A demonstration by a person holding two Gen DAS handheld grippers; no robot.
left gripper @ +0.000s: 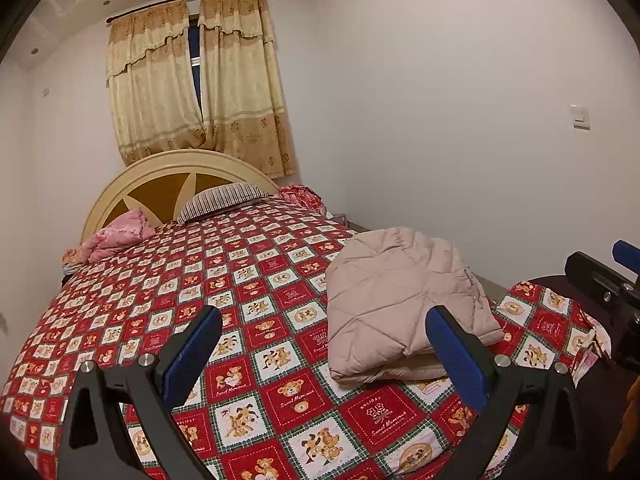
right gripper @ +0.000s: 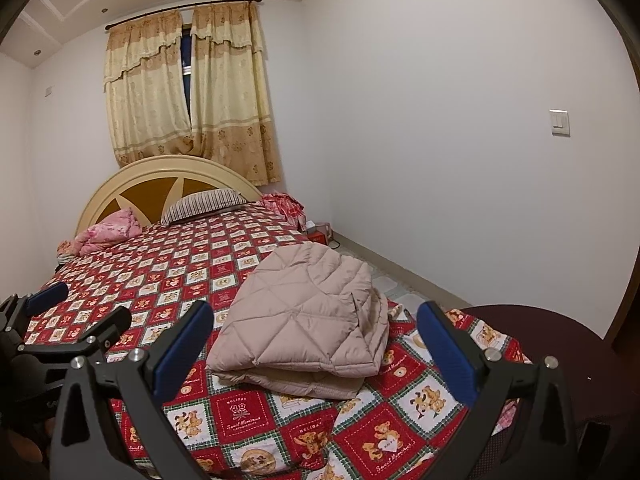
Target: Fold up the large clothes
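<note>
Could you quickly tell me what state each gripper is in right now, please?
Left gripper: open, holding nothing, above the bed.
Right gripper: open, holding nothing; the folded jacket lies ahead of it.

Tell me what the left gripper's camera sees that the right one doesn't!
Only the left wrist view shows the right gripper poking in at its right edge. Only the right wrist view shows the left gripper at its left edge, plus a small red box on the floor beside the bed. Both show the folded beige quilted jacket on the teddy-bear bedspread, the curtains and open grippers.
</note>
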